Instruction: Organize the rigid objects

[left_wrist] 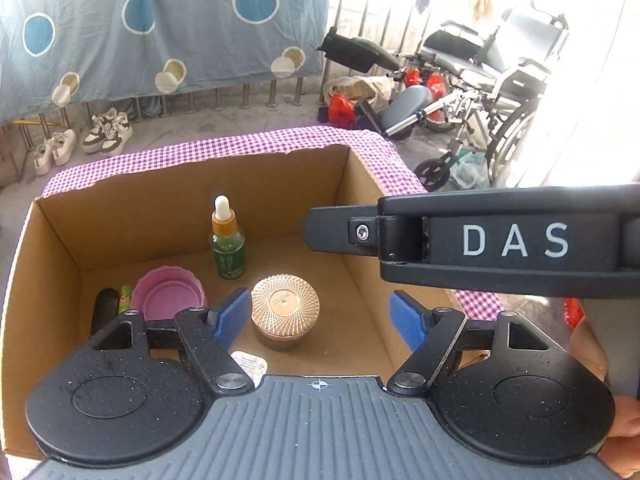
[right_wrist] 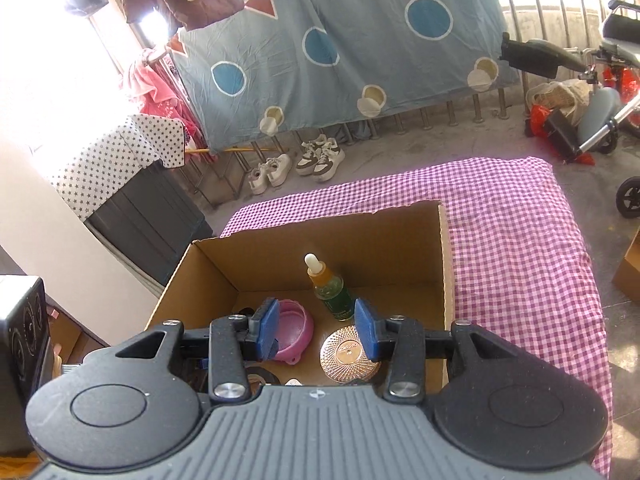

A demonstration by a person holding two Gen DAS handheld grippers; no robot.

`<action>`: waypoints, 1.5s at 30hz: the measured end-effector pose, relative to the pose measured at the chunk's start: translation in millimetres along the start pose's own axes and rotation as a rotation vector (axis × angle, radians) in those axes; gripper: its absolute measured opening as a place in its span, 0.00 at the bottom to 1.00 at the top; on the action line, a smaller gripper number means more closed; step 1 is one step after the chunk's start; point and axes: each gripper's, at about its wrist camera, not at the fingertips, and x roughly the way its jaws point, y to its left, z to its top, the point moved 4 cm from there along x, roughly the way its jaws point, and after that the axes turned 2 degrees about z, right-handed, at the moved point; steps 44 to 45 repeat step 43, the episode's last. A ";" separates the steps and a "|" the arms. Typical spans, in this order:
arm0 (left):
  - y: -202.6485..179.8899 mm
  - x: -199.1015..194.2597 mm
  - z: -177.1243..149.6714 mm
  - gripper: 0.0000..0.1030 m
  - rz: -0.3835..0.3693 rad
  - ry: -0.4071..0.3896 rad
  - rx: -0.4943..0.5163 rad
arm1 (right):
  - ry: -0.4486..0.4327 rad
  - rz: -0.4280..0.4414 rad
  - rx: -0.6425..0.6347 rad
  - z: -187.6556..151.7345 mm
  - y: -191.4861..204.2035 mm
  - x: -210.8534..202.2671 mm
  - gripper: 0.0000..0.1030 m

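An open cardboard box (left_wrist: pixel 168 208) (right_wrist: pixel 400 236) stands on a purple checked cloth (right_wrist: pixel 520 240). Inside stand a green dropper bottle (left_wrist: pixel 228 248) (right_wrist: pixel 330 286), a rose-gold round jar (left_wrist: pixel 285 312) (right_wrist: pixel 349 354), a pink lid (left_wrist: pixel 170 294) (right_wrist: pixel 294 330), a black object (left_wrist: pixel 105 312) and a small green item (left_wrist: pixel 126 298). My left gripper (left_wrist: pixel 320 316) is open and empty above the box, with the jar between its blue pads (left_wrist: pixel 230 314). My right gripper (right_wrist: pixel 316 328) is open and empty above the box; its body (left_wrist: pixel 500 240) crosses the left wrist view.
A white sachet (left_wrist: pixel 248 364) lies on the box floor. A second cardboard box (right_wrist: pixel 630 272) stands at the right. Shoes (right_wrist: pixel 296 164), a hanging blue sheet (right_wrist: pixel 340 48) and a wheelchair (left_wrist: pixel 500 92) stand behind; a dark cabinet (right_wrist: pixel 140 216) stands at the left.
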 end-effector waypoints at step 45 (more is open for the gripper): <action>98.7 -103.6 -137.7 0.99 0.152 -0.184 0.038 | 0.002 0.138 0.146 -150.4 104.3 -34.6 0.76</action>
